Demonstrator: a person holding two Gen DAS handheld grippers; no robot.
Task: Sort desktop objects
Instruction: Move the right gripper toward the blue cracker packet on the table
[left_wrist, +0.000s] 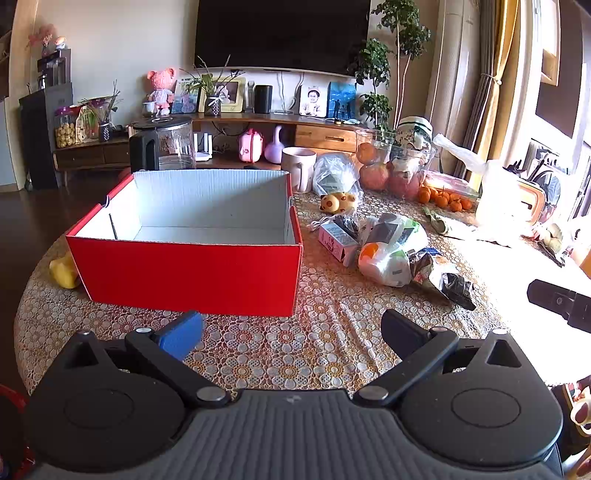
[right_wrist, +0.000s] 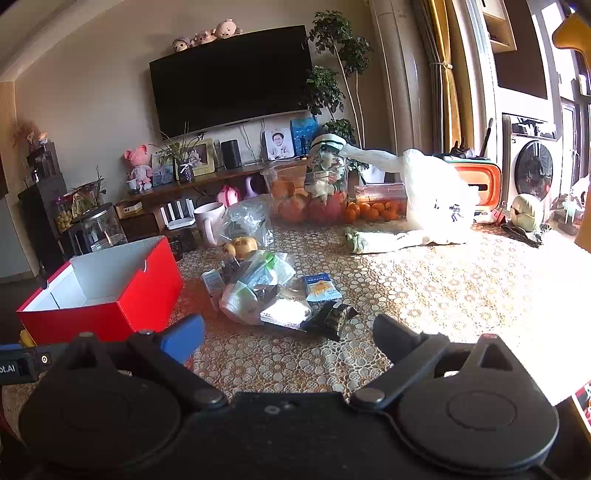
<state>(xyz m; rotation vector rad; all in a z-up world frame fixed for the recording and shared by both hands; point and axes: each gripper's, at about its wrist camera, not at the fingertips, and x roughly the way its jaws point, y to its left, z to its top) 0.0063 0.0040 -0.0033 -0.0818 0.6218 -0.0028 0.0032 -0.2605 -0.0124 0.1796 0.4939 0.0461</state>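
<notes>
An empty red box (left_wrist: 192, 273) with a white inside stands on the patterned table (left_wrist: 280, 354); in the right wrist view the red box (right_wrist: 110, 306) is at the left. To its right lies a heap of packets and bags (left_wrist: 391, 251), shown as the heap (right_wrist: 269, 299) in the middle of the right wrist view, with a blue snack packet (right_wrist: 319, 287) and a dark wrapper (right_wrist: 332, 317). My left gripper (left_wrist: 291, 330) hangs open just in front of the box, nothing between its fingers. My right gripper (right_wrist: 288, 334) is open too, short of the dark wrapper.
A pink mug (left_wrist: 300, 168), a clear bag (left_wrist: 334, 173), a yellow toy (left_wrist: 338, 202), a fruit bowl (left_wrist: 391, 166), oranges (left_wrist: 445, 199) and a white plastic bag (right_wrist: 436, 199) crowd the far side. A yellow object (left_wrist: 64, 271) lies left of the box. The table's edge curves round at the left.
</notes>
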